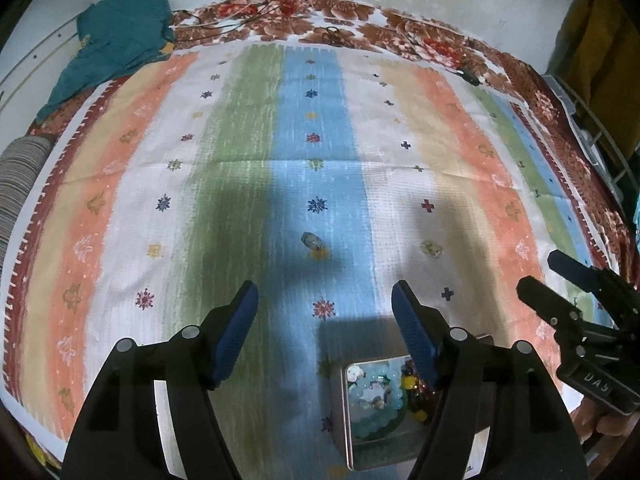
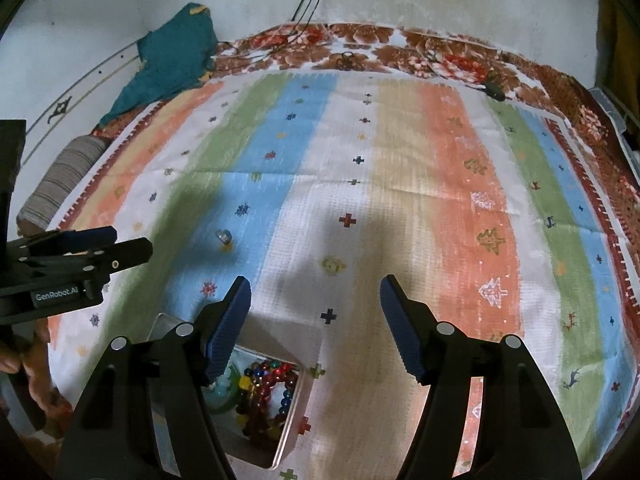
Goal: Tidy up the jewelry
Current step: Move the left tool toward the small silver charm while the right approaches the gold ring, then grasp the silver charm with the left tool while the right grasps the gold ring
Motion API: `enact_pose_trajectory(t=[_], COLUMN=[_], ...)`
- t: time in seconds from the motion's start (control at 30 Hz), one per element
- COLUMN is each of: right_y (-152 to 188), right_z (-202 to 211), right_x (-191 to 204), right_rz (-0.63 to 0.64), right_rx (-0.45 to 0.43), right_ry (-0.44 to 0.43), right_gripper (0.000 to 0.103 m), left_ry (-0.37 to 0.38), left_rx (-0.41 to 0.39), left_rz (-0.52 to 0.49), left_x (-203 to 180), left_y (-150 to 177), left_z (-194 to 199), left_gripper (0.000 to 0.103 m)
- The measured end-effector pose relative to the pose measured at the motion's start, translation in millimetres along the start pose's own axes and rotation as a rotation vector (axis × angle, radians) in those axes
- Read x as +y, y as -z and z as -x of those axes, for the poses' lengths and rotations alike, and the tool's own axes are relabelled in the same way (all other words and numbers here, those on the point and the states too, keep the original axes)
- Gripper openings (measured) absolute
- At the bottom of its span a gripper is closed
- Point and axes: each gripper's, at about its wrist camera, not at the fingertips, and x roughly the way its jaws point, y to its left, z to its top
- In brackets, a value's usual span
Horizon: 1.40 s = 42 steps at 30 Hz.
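1. Directly under both cameras sits a square metal tin (image 1: 347, 432), lidless, on the striped cloth (image 1: 256, 184); the right wrist view shows the same tin with its pale rim running down its right side.
2. Inside the tin, a bracelet of pale turquoise beads (image 1: 370, 396) fills the left part, with a few shell-like pieces lying on it.
3. Beside it in the same tin lies a bracelet of multicoloured beads (image 2: 266, 390), red, blue, yellow and amber, curled into a loop; in the right wrist view the two bracelets appear to touch.
4. Two loose pieces lie on the cloth beyond the tin, well apart from it: a small grey ring (image 1: 311, 241) on the blue stripe, and a flat greenish trinket (image 1: 431, 249) on the white stripe to its right.
5. Left gripper (image 1: 324, 292) hangs above the cloth with its blue-padded jaws standing wide apart and nothing between them; its right finger crosses in front of the tin's right part.
6. Right gripper (image 2: 314, 286) is likewise spread wide and holds nothing, its left finger overlapping the tin's upper corner.
7. Farther out, a teal garment (image 1: 120, 36) lies at the far left edge, on a floral spread (image 1: 360, 16) that borders the striped cloth.
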Motion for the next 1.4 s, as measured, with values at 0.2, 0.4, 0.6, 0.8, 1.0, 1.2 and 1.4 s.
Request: enact_pose_trajectory(t=[0.2,0.4,0.6,0.8,1.0,1.2,1.4], right_y=[-4.8,-7.6,-10.3,-12.9,-16.7,-19.0,-20.6], right_z=[-20.1,-37.6,-51.1,-66.1,-74.9,-86.8,-100.4], right_x=[-2.8,-5.3,-5.0,-6.4,-12.0,-10.8,-12.2], right_rz=[-0.003,-0.003,0.006,0.013,-0.003,0.016,0.016], right_rx=[0.043,0.075,0.101,0.127,0.117,0.143,0.17], right_ry=[0.007,0.011,0.02,0.025,0.043,0.041,0.045], right_gripper=[0.067,0.067,0.067,0.067,0.067,0.067,0.067], left_ry=[0.007,-0.001,-0.016,-0.027,-0.045,-0.059,-0.063], left_rx=[0.014,0.035,0.056,0.081,0.107,0.12,0.135], left_rz=[-0.005,-0.016,-0.02,-0.024,-0.025,-0.041,-0.051], left_x=[0.5,-0.2,2.5,4.6,6.7,4.8,5.2], left_y=[-5.3,-10.7,-15.9,-20.2,-24.6,-27.9,-35.3], left_z=[-8.2,-20.7,-34.9,-50.6,-68.1,-78.4,-91.6], left_gripper=[0.069,0.07,0.07,0.07,0.07,0.07,0.07])
